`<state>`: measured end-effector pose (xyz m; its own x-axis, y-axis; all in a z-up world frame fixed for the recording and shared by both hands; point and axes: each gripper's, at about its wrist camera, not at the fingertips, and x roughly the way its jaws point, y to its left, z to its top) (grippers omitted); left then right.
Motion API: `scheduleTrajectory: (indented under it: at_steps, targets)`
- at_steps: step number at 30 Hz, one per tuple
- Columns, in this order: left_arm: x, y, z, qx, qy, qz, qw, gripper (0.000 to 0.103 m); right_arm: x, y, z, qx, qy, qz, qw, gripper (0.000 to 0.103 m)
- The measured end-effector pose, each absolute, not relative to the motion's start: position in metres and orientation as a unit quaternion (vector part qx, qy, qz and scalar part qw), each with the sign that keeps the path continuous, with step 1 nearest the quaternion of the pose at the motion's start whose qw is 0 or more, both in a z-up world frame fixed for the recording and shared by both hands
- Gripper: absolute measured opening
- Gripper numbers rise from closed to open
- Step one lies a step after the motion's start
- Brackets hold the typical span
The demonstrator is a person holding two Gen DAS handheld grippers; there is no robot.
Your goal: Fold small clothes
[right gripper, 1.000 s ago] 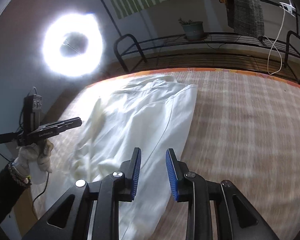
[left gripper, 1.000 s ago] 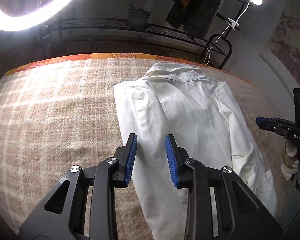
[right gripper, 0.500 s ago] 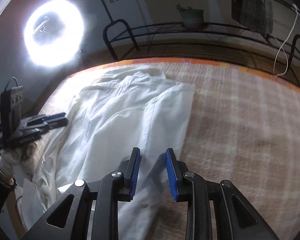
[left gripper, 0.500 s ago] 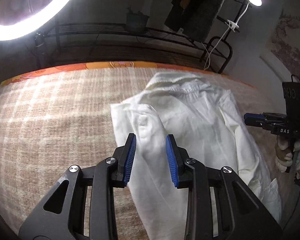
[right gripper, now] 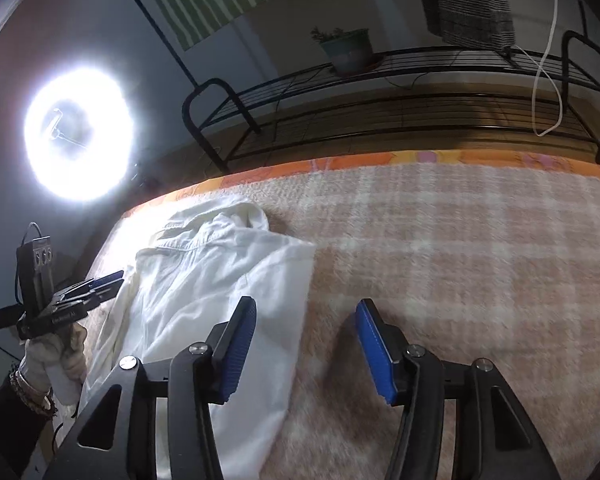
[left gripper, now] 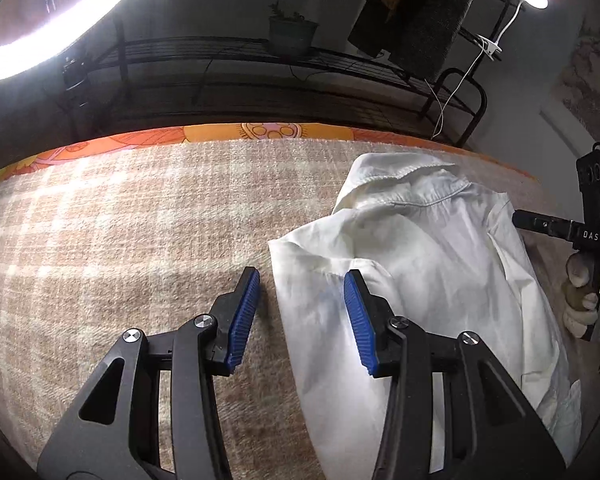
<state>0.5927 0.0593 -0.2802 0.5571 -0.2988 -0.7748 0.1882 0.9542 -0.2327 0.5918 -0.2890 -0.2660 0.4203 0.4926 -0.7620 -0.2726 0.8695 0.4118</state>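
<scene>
Both my grippers have just spread wider, gripping nothing: left gripper [left gripper: 300, 312] and right gripper [right gripper: 306, 344] straddle the shirt's [left gripper: 412, 264] edges. Its collar points away; the hem is cut off.

Ahead and to the left of the left claw [left gripper: 300, 292], the plaid blanket [left gripper: 120, 240] lies bare to its far edge; to its right the white shirt [left gripper: 420, 248] covers the surface, its near-left edge between the open jaws. Ahead and right of the right claw [right gripper: 306, 322] the blanket is equally free, while the shirt and the other claw fill its left. Beyond the far edge a black wire rack [right gripper: 380, 92] with a potted plant [right gripper: 348, 50] bars the way.
</scene>
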Motion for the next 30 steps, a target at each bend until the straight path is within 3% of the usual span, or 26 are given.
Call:
scheduleTrajectory:
  at_steps: [1,3,5,7,21,30]
  targets:
    - [0.595,0.057,-0.280,-0.058,0.450,-0.137,0.881,0.038,0.596,-0.285,-0.266,0.112,0.487,0.232,0.834,0.049]
    - [0.599,0.057,-0.280,-0.065,0.452,-0.140,0.879,0.011,0.604,-0.278,-0.267,0.107,0.492,0.237,0.831,0.036]
    - [0.601,0.060,-0.276,-0.077,0.451,-0.142,0.878,0.004,0.607,-0.269,-0.270,0.099,0.499,0.240,0.827,0.023]
    - [0.598,0.064,-0.268,-0.083,0.443,-0.147,0.880,0.002,0.608,-0.261,-0.269,0.089,0.499,0.241,0.828,0.004]
    - [0.541,0.062,-0.181,-0.064,0.377,-0.161,0.910,0.001,0.574,-0.270,-0.197,0.094,0.430,0.273,0.856,0.000]
    - [0.460,0.054,-0.140,-0.039,0.352,-0.165,0.920,0.001,0.504,-0.274,-0.144,0.063,0.399,0.288,0.868,0.000]
